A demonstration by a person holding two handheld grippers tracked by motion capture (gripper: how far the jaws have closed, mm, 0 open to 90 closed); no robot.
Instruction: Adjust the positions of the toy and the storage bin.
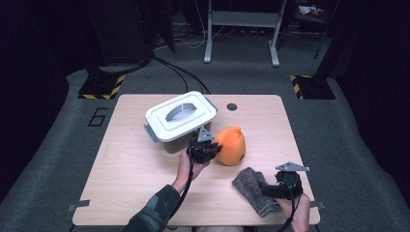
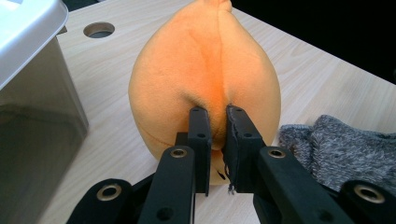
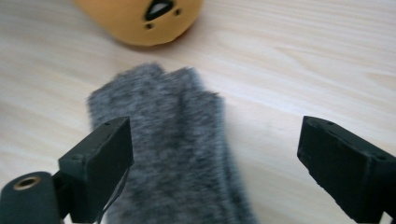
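Note:
An orange plush toy (image 1: 231, 145) stands on the wooden table (image 1: 125, 169), just right of a lidded box. My left gripper (image 1: 214, 149) is shut on a pinch of its fabric; in the left gripper view the jaws (image 2: 217, 116) squeeze a fold low on the plush toy (image 2: 205, 65). A grey knitted cloth (image 1: 251, 186) lies flat near the front right of the table. My right gripper (image 1: 267, 191) hovers at its right end, jaws wide open. In the right gripper view the gripper (image 3: 215, 144) frames the cloth (image 3: 173, 140) without pressing it, and the plush toy (image 3: 140, 18) sits beyond.
A grey plastic box with a white handled lid (image 1: 180, 118) stands at the back left of the toy, close beside my left gripper; its wall (image 2: 32, 121) looms at left. A round cable hole (image 1: 232, 107) is near the table's far edge.

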